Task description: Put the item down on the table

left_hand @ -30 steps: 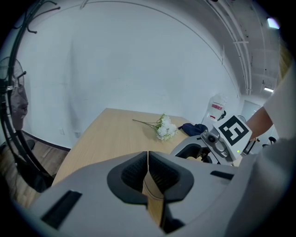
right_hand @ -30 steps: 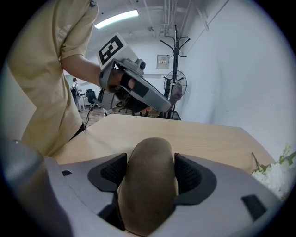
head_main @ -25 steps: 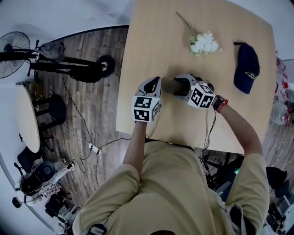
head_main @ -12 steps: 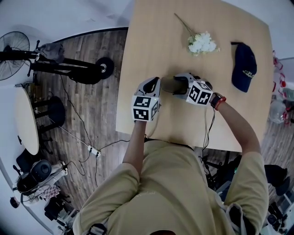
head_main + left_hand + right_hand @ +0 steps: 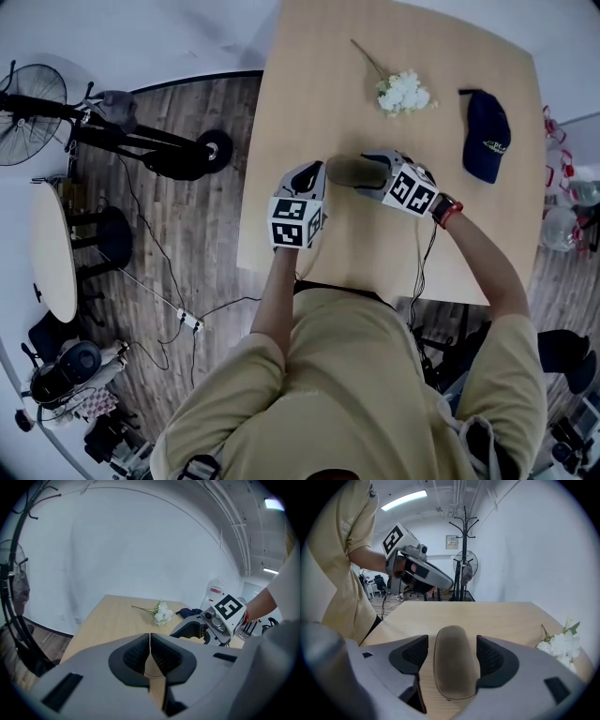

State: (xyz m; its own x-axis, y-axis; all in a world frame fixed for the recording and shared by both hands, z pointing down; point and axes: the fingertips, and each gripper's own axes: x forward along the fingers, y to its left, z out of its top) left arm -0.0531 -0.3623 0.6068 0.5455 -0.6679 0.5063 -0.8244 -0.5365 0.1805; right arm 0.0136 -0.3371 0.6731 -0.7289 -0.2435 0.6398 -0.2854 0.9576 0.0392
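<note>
The head view looks steeply down on the pale wooden surface (image 5: 309, 84). Both gripper views skim low along their fingers (image 5: 133, 657); all share the white flower sprig (image 5: 403, 91) beyond.

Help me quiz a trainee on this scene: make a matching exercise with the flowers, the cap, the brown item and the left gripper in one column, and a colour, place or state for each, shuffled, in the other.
Things:
1. flowers
2. cap
3. brown item
4. left gripper

Colour, place or state:
A. jaws together, nothing between them
B. dark blue
C. between the jaws of the right gripper
D. white

Pairs: 1-D, 2-B, 3-C, 4-A.
</note>
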